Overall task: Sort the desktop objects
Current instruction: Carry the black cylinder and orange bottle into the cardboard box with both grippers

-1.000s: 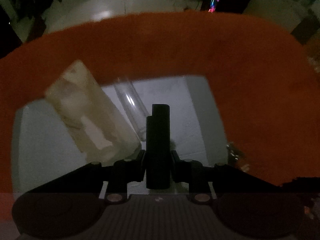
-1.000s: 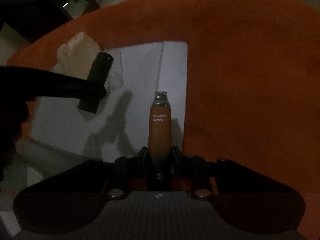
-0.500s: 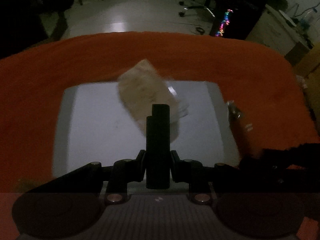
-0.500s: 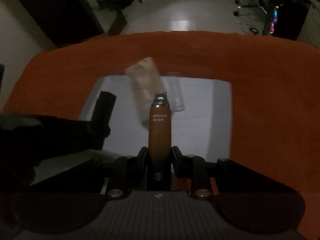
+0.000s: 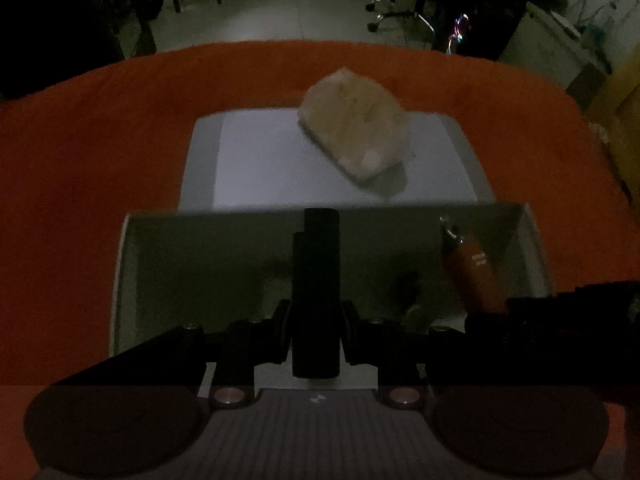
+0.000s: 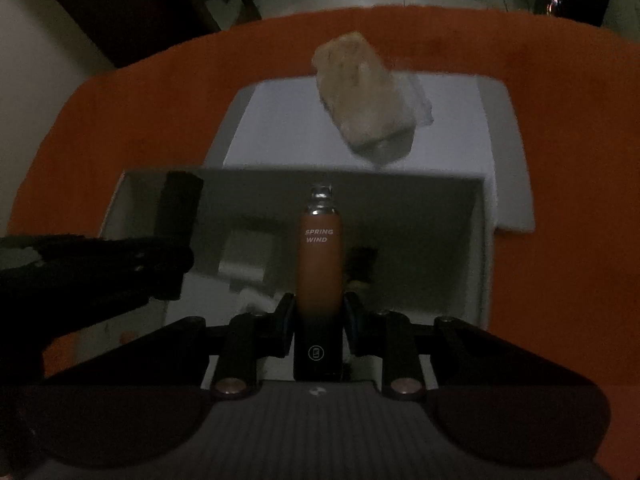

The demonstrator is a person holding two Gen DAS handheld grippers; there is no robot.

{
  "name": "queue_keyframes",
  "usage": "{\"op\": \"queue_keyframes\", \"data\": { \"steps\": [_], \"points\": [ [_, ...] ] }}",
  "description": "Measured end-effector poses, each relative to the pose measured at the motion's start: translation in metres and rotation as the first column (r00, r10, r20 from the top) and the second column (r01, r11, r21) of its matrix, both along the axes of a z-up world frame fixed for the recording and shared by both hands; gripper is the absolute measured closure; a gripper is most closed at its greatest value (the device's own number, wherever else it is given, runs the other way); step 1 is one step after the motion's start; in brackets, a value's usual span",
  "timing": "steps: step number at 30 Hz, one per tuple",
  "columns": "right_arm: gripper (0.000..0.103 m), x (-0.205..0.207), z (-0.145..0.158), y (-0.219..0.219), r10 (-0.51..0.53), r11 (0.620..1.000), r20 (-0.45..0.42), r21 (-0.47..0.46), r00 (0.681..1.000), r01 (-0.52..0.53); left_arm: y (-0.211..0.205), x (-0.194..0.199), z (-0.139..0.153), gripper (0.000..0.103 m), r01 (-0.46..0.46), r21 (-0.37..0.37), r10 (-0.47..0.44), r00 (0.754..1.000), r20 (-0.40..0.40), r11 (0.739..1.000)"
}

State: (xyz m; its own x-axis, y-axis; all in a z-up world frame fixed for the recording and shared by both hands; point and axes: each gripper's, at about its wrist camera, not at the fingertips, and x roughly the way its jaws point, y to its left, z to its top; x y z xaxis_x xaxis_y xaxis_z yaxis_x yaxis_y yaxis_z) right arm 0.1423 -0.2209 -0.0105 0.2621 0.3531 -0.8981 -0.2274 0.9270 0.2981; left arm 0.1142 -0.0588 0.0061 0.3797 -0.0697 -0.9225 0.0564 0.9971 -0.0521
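Observation:
My left gripper is shut on a black stick-shaped object, held over an open grey box. My right gripper is shut on an orange "SPRING WIND" bottle, also over the box. The bottle shows in the left wrist view at the right. The black object and left gripper show in the right wrist view at the left. A beige crumpled packet lies on a white tray beyond the box; it also shows in the right wrist view.
An orange cloth covers the table. Small items lie in the box bottom, too dark to name. Beyond the table's far edge are a dim floor and office chairs.
Both grippers have pulled back from the white tray with their objects. The grey box has come into view under them. The packet now lies farther away.

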Motion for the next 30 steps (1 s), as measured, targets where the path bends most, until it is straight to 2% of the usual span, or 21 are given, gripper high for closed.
{"op": "queue_keyframes", "data": {
  "steps": [7,12,17,22,26,30],
  "points": [
    [0.075,-0.011,-0.035,0.029,0.014,1.000,-0.039,-0.014,0.999,-0.014,0.027,-0.034,-0.036,0.083,-0.034,0.001,0.034,0.999,-0.002,0.999],
    [0.075,-0.015,-0.060,0.050,0.039,0.997,-0.067,-0.059,0.997,-0.043,0.038,-0.041,-0.063,0.082,-0.060,0.019,0.061,0.998,-0.035,0.998],
    [0.075,-0.021,-0.080,0.055,0.044,0.993,-0.085,-0.101,0.995,-0.053,0.044,-0.040,-0.089,0.082,-0.098,0.007,0.098,0.993,-0.069,0.995],
    [0.075,-0.021,-0.101,0.058,0.053,0.987,-0.141,-0.141,0.989,-0.073,0.042,-0.040,-0.095,0.082,-0.089,-0.012,0.087,0.993,-0.085,0.996],
    [0.075,-0.017,-0.103,0.062,0.071,0.987,-0.161,-0.134,0.984,-0.093,0.037,-0.033,-0.101,0.082,-0.055,-0.013,0.052,0.988,-0.146,0.998],
    [0.075,-0.015,-0.108,0.061,0.059,0.984,-0.176,-0.154,0.983,-0.086,0.039,-0.033,-0.102,0.082,-0.057,-0.048,0.048,0.983,-0.179,0.997]
  ]
}}
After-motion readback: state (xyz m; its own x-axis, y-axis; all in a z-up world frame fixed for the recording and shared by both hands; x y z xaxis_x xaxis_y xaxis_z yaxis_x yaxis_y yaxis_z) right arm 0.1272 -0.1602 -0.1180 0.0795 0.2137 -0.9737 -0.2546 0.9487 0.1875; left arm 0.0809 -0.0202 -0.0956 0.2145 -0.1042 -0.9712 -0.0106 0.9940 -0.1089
